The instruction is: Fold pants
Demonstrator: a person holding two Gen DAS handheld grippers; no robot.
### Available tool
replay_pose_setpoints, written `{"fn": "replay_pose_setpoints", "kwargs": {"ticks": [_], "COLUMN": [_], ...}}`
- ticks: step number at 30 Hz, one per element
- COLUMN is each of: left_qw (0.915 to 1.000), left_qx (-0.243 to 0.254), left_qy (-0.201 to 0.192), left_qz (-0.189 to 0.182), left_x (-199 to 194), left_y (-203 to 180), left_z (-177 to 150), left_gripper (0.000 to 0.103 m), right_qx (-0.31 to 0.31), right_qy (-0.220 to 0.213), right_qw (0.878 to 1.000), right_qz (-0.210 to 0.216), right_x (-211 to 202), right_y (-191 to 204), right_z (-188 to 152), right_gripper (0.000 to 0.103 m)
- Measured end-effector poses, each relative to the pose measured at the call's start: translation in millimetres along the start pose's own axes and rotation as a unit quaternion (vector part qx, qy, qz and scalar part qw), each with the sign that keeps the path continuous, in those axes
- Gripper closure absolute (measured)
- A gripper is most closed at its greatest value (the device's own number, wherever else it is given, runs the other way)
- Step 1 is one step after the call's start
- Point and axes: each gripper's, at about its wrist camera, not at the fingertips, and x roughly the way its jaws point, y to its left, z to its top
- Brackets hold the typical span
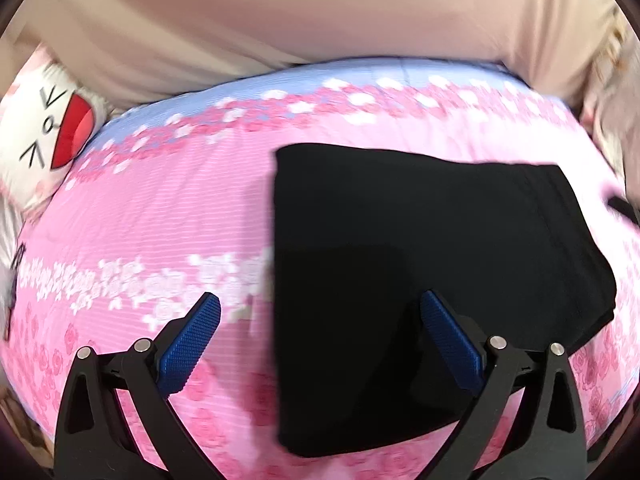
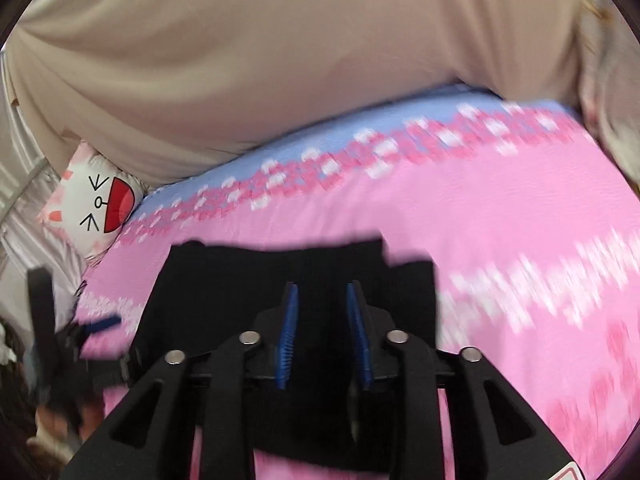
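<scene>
The black pants (image 1: 420, 264) lie folded into a compact rectangle on the pink flowered bedspread (image 1: 160, 220). My left gripper (image 1: 320, 312) is wide open above the pants' left edge, one blue pad (image 1: 188, 344) over the bedspread, the other over the cloth. In the right wrist view the pants (image 2: 248, 284) lie under my right gripper (image 2: 322, 300), whose blue pads stand a narrow gap apart with black cloth showing behind them; I cannot tell whether cloth is held. The left gripper (image 2: 80, 328) shows blurred at the left edge.
A white cat-face pillow (image 1: 48, 132) lies at the bed's far left corner, also in the right wrist view (image 2: 100, 208). A beige curtain (image 2: 280, 60) hangs behind the bed. The bedspread (image 2: 520, 260) stretches to the right of the pants.
</scene>
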Motion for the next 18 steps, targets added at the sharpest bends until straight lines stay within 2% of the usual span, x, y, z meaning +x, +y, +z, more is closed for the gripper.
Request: {"fn": "replay_pose_setpoints", "kwargs": {"ticks": [3,6,8,9,10,13,14,16,17,18], "left_qw": [0.9997,0.9992,0.9992,0.9993,0.9994,0.9994,0.9994,0.9996,0.9997,0.9998], "left_qx": [-0.022,-0.035,-0.036,-0.035,-0.033,-0.033,-0.032,-0.027,-0.023,-0.019], "left_qy": [0.008,0.012,0.011,0.007,0.005,0.008,0.010,0.009,0.005,0.002], "left_qz": [-0.009,-0.012,-0.012,-0.011,-0.008,-0.006,-0.003,0.003,0.008,0.010], "left_x": [4.6,6.0,3.3,1.3,-0.6,-2.9,-3.4,-4.0,-3.9,-4.3], "left_y": [19.2,29.7,31.3,31.1,30.3,29.8,29.4,26.1,23.8,22.4], "left_z": [-3.1,-7.5,-9.9,-11.1,-12.6,-14.9,-16.2,-19.6,-21.0,-21.8], "left_gripper": [0.005,0.005,0.005,0.005,0.005,0.005,0.005,0.005,0.005,0.005], "right_qx": [0.041,0.050,0.046,0.034,0.034,0.019,0.008,0.007,0.005,0.007], "right_qy": [0.023,0.045,0.032,0.022,0.024,0.001,-0.009,-0.006,0.009,0.028], "right_qw": [0.999,0.997,0.998,0.999,0.999,1.000,1.000,1.000,1.000,0.999], "right_qz": [0.024,0.026,0.025,0.022,0.019,0.021,0.011,-0.005,-0.028,-0.040], "right_x": [-3.7,12.3,22.2,25.4,26.5,-0.8,-14.4,-19.5,-11.3,2.0], "right_y": [-11.4,-9.8,-6.6,-3.0,-1.8,10.1,13.7,7.3,1.3,-8.5], "right_z": [-28.3,-46.5,-54.1,-54.4,-53.5,-50.6,-50.5,-53.7,-57.1,-62.9], "right_gripper": [0.053,0.051,0.049,0.062,0.068,0.073,0.084,0.085,0.084,0.078]}}
